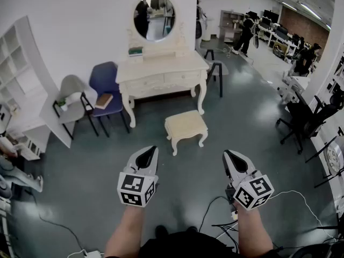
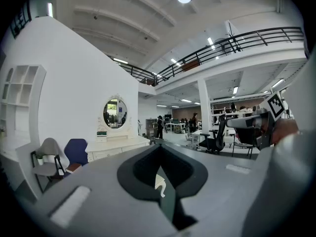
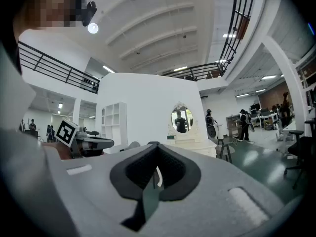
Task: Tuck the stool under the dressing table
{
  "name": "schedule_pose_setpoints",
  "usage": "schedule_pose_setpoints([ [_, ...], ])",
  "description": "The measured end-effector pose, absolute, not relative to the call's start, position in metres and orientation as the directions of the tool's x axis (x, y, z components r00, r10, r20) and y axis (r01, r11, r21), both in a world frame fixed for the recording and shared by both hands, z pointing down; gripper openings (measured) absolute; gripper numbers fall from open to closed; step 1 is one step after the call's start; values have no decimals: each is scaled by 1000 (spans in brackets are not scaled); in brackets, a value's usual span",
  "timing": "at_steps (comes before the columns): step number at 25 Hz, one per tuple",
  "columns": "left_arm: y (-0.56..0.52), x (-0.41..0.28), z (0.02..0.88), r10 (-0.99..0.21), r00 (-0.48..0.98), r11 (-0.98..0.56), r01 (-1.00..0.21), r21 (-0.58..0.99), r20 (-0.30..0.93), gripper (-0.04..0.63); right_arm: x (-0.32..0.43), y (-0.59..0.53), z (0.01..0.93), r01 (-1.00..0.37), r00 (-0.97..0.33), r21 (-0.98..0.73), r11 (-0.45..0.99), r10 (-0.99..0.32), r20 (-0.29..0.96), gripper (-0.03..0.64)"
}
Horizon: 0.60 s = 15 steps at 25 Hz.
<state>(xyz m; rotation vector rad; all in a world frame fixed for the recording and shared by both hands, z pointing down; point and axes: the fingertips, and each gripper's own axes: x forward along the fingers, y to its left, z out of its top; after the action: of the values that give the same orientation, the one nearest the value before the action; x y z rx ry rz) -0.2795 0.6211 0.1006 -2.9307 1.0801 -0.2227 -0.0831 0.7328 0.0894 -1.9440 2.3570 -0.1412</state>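
The stool (image 1: pixel 186 127) was seen standing out in front of the table (image 1: pixel 161 71), not yet tucked under.
The left gripper (image 1: pixel 151 150) and right gripper (image 1: pixel 227 153) were held closed and empty, farther from the table than the stool. If pushed off-centre, the stool could likely be jammed against a table leg.

Stool (image 1: pixel 186 127) and dressing table (image 1: pixel 161 75): cream painted wood, matt. Floor (image 1: pixel 252 106): smooth, slightly glossy grey-green.
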Motion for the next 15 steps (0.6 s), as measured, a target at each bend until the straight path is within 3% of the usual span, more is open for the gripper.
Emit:
schedule_pose_setpoints([
  [15,642,-262,99,-659,743,-751,-658,-53,119,18,-44,773,98,-977,-150,-147,151,-988,-17,3],
])
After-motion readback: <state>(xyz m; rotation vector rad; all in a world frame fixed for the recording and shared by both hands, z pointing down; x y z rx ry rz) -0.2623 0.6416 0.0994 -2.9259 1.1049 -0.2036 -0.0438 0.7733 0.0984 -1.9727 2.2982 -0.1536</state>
